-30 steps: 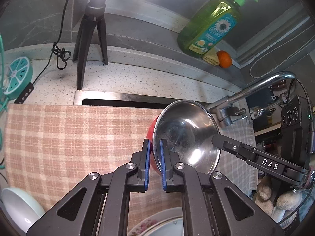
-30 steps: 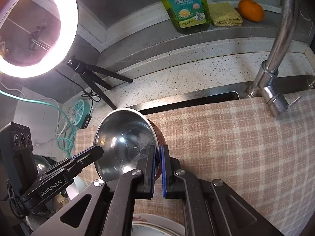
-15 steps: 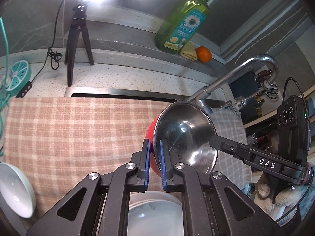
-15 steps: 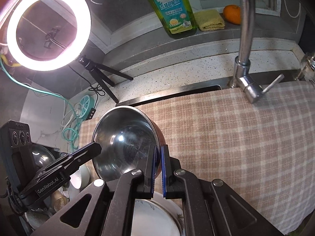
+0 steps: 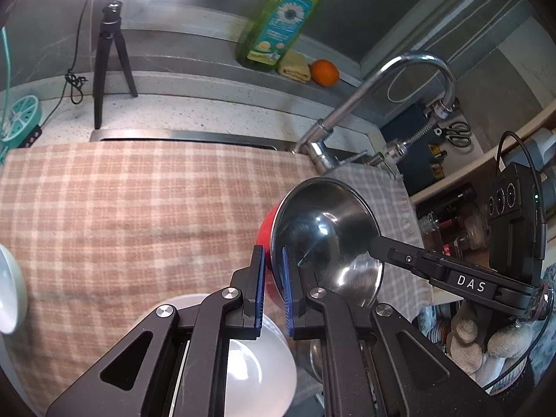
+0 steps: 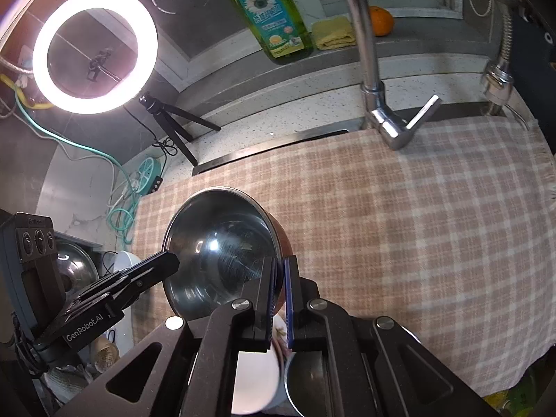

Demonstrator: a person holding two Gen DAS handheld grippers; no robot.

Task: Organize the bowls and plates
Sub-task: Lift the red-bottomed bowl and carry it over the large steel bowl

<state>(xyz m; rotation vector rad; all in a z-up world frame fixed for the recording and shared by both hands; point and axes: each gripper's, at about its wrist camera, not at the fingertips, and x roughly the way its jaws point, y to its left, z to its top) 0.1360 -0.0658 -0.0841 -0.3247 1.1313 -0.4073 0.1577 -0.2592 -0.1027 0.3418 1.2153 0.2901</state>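
Note:
A steel bowl with a red outside hangs tilted above the checked cloth, held from both sides. My left gripper is shut on its left rim, one pad on the red outside and one inside. My right gripper is shut on the opposite rim. Each gripper shows in the other's view: the right gripper and the left gripper. Below the grippers lie a white bowl and another steel bowl. A further pale bowl sits at the left edge.
A pink checked cloth covers the sink, with the faucet behind it. On the back ledge stand a green soap bottle, a yellow cloth and an orange. A ring light on a tripod stands at the left.
Both grippers have carried the bowl up and back toward the near edge of the cloth. The white bowl below has come into view under the fingers. Both grips are unchanged.

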